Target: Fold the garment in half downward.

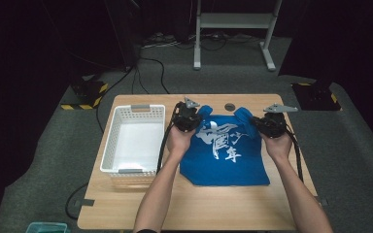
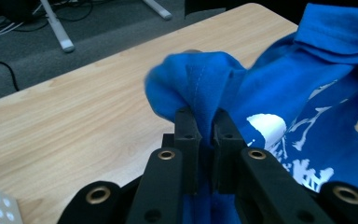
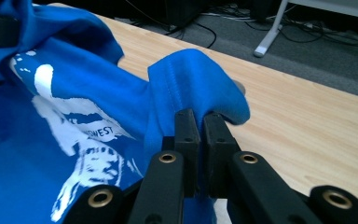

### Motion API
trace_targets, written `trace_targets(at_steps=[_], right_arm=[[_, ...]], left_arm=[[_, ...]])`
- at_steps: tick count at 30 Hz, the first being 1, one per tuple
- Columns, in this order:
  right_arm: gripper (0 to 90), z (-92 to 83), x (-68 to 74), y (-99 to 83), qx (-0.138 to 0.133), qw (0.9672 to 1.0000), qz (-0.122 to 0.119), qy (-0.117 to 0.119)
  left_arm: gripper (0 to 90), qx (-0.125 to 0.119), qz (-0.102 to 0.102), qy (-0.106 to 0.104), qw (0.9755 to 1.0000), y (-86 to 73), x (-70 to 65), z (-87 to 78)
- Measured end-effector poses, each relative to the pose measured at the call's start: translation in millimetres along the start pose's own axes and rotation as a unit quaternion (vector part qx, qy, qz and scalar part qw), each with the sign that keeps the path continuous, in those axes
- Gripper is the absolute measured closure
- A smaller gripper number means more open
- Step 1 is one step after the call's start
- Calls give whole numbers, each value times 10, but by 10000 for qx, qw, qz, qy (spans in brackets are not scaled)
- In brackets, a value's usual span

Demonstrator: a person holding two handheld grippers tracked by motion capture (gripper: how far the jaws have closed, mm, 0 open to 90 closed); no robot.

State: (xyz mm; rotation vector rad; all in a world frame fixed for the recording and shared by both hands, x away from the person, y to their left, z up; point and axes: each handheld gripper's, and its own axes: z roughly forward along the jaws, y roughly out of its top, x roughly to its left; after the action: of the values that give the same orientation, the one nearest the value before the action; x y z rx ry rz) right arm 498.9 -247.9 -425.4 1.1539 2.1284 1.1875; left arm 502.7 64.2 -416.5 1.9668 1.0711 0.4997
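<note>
Blue printed T-shirt (image 1: 226, 153) lies center-right of frame on the wooden table (image 1: 126, 204), soft, light, floppy, prob best held at bunched far corners: left gripper (image 1: 186, 118) & right gripper (image 1: 270, 124) both clamped tight on cloth folds there, white basket (image 1: 112, 141) at left.

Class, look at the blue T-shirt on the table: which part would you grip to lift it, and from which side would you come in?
Probably the two far corners of the blue T-shirt, one per gripper, approached from the near side. There the cloth bunches into thick folds that narrow jaws can pinch, as the left gripper and right gripper do now, each shut on such a fold. The flat middle offers no edge.
</note>
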Motion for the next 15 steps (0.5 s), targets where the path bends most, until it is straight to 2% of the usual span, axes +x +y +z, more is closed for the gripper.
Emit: trace_targets(at_steps=[4,10,15], right_arm=[[864,-57,4,-65,16,10000,32,20],[864,-166,32,-148,-86,9999,45,99],[864,-235,61,-205,-118,9999,33,116]], left_arm=[[833,-40,-14,-82,10000,-23,-31,-40],[832,-126,132,-139,9997,-64,-129,-160],[832,-153,121,-200,9996,-107,-135,-219]])
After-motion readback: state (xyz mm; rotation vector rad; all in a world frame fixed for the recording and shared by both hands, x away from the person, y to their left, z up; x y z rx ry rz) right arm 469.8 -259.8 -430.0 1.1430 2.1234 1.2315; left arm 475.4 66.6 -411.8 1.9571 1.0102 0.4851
